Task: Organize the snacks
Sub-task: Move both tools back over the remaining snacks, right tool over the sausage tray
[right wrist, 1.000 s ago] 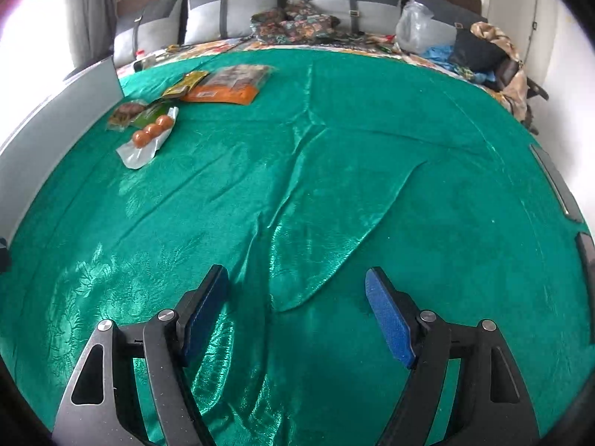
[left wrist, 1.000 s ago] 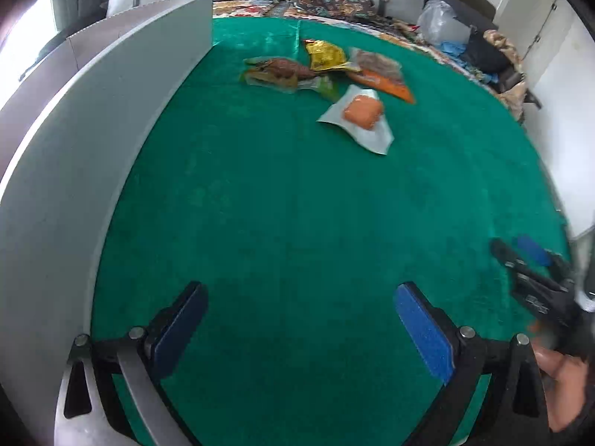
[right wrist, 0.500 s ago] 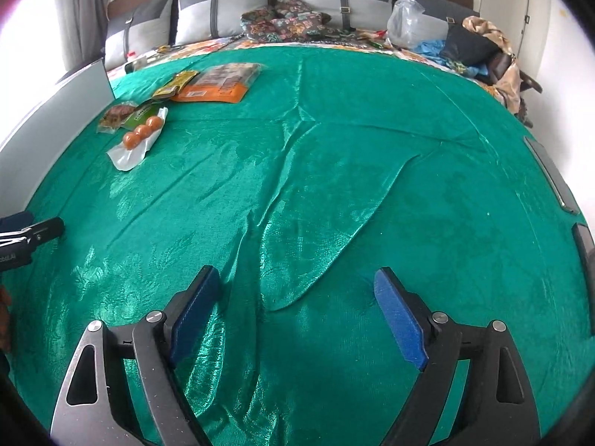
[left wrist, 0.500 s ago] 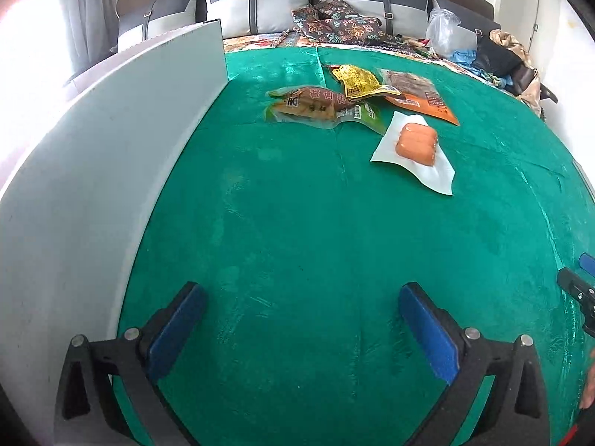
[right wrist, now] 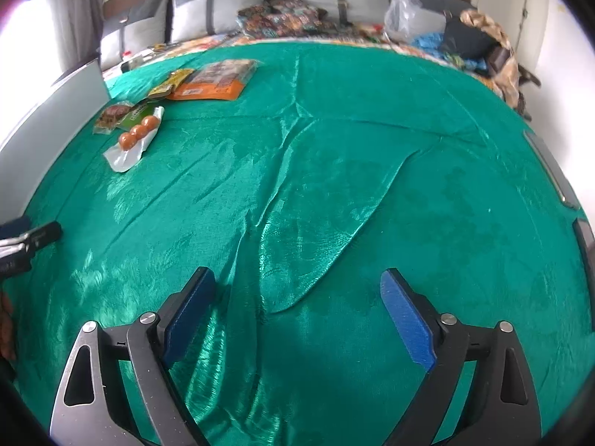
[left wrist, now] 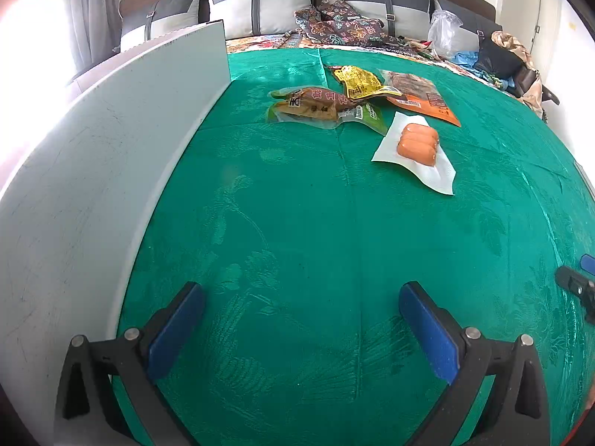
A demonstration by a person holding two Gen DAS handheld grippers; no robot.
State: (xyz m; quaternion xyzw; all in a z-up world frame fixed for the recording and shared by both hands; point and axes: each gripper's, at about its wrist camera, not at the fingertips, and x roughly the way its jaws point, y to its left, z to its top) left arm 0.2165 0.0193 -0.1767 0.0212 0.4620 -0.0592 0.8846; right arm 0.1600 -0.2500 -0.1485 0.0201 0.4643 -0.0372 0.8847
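Observation:
Several snack packs lie at the far end of the green cloth: a clear pack of orange sausages (left wrist: 416, 145) (right wrist: 138, 133), a brown and green pack (left wrist: 319, 106) (right wrist: 119, 115), a yellow pack (left wrist: 355, 80) (right wrist: 171, 82) and an orange pack (left wrist: 420, 96) (right wrist: 215, 80). My left gripper (left wrist: 301, 319) is open and empty, low over the cloth, well short of the packs. My right gripper (right wrist: 297, 308) is open and empty over a creased patch of cloth, far right of the packs. Each gripper's tip shows at the edge of the other's view (left wrist: 580, 286) (right wrist: 26, 239).
A tall grey-white panel (left wrist: 111, 171) (right wrist: 48, 111) stands along the left edge of the green cloth (left wrist: 334, 241). Grey pillows (left wrist: 260, 11), a patterned blanket (left wrist: 342, 26), a plastic bag (left wrist: 444, 33) and dark clutter (right wrist: 472, 42) lie behind the cloth.
My left gripper has swung and tilted up, so the packs sit more central and nearer in its view. My right gripper has edged forward a little. Both jaws have stayed open.

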